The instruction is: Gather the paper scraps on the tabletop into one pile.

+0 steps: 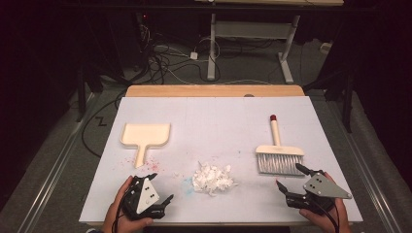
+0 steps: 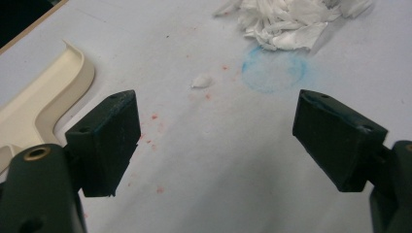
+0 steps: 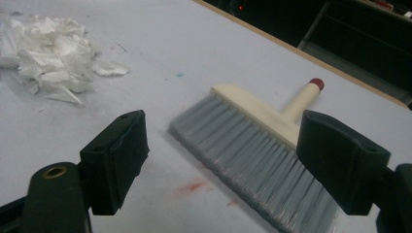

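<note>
High view takes in the white-covered worktop (image 1: 214, 111), its wooden far edge showing beyond the sheet. On the left half lies a cream dustpan (image 1: 145, 136), flat, handle pointing toward the near side. On the right half lies a hand brush (image 1: 279, 154), its cream handle with a red tip pointing far and its grey bristles pointing near. Between the 2, toward the near middle, sits a pile of shredded white paper (image 1: 212, 178), with a faint blue ring mark just left of it and red specks scattered near the dustpan handle.

At the near left, a hand holds the left tool (image 1: 158, 189), jaws spread wide with nothing between them, hovering just near of the dustpan handle and left of the paper pile. Left gripper view shows the dustpan (image 2: 39, 107) at its left edge, the paper pile (image 2: 286, 22) at the top, and 1 small paper scrap (image 2: 201, 81) lying apart from the pile.

At the near right, the right tool (image 1: 290, 178) is also spread wide and grips nothing, just near of the brush bristles. Right gripper view shows the brush (image 3: 252, 145) lying between the 2 jaws, untouched.
</note>
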Available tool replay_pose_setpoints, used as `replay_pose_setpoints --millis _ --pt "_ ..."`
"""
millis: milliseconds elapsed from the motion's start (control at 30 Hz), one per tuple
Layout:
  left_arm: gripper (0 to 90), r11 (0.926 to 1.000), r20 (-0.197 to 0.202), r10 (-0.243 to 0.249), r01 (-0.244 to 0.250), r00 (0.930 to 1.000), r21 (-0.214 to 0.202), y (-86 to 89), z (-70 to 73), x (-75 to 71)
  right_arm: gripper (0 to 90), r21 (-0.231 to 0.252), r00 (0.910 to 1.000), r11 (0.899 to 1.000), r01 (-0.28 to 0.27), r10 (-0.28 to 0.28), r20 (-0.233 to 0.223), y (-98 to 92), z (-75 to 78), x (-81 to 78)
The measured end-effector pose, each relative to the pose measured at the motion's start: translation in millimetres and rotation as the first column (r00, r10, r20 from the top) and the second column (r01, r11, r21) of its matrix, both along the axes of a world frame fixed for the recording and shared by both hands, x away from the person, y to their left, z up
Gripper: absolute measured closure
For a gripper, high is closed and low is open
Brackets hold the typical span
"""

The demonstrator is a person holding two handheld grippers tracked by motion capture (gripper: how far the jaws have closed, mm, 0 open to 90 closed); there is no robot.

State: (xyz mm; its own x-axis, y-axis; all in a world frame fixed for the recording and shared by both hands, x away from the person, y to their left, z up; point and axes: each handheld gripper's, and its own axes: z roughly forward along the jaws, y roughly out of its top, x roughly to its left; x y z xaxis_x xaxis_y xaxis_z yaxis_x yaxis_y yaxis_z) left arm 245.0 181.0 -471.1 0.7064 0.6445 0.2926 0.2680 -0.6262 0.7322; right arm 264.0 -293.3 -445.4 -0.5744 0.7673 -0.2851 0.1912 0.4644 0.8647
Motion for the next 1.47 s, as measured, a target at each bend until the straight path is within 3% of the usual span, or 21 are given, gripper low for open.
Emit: replay_pose_setpoints --millis 1100,1467 --pt "16.7 0.999 -0.012 -0.04 0.04 0.9991 0.021 -5.7 -1.3 2.3 18.4 -0.057 0.9992 0.998 -0.024 0.026 0.029 9.7 2.7 -5.7" --pt "16.7 0.9988 -0.023 -0.043 0.043 0.9988 0.024 -8.4 -1.7 3.0 17.9 -0.068 0.9996 0.998 -0.019 0.02 0.018 10.7 -0.3 -3.4"
